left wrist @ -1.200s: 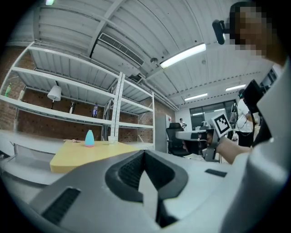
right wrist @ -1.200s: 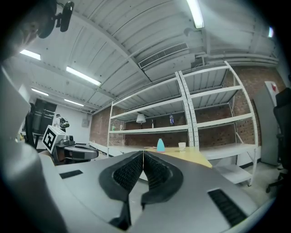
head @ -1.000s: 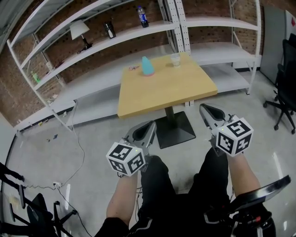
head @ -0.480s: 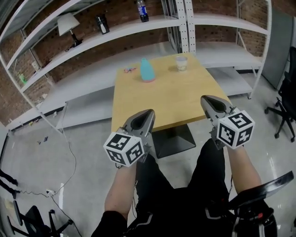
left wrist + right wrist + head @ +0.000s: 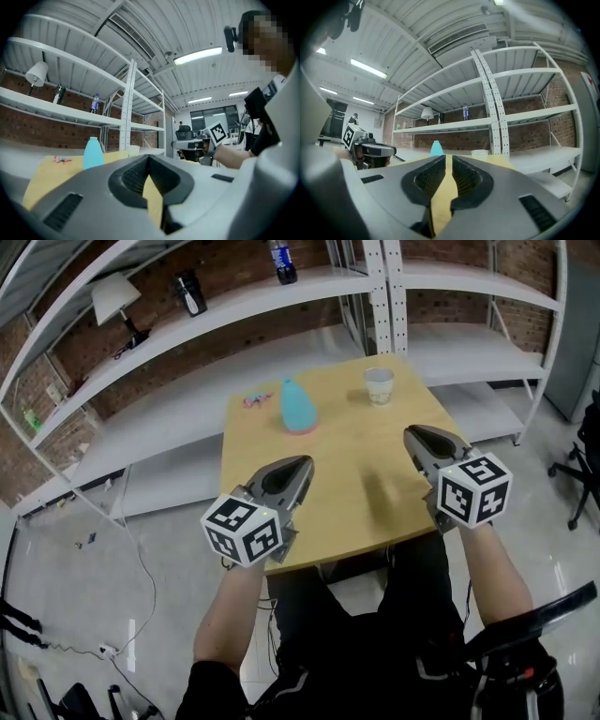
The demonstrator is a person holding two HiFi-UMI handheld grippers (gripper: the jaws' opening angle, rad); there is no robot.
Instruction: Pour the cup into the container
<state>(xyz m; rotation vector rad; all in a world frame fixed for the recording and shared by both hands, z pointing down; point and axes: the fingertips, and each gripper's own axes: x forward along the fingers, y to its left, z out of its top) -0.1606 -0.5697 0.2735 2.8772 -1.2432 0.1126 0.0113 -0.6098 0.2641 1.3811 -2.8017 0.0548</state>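
Task not started. I held L gripper (image 5: pixel 300 467) and R gripper (image 5: pixel 416 436) closed and empty over near edge of worktop (image 5: pixel 347 474). Cup (image 5: pixel 379 385) stood untouched at far side, apart from blue container (image 5: pixel 298 407). Grasp, carry and pour all outstanding.

Square wooden table (image 5: pixel 347 474), blue container (image 5: pixel 298 407) and white cup (image 5: pixel 379 385) upright near far edge, small pink item (image 5: pixel 253 400)

"What's the person wearing?"

"Black trousers (image 5: pixel 356 634) at lower centre, black short sleeves (image 5: pixel 211 697) at lower left."

"And the tools?"

"The left gripper (image 5: pixel 304 462) and right gripper (image 5: pixel 412 432) have smooth grey shells with dark ribbed pads (image 5: pixel 133 177). Each carries a white cube (image 5: pixel 242 531) printed with black square markers."
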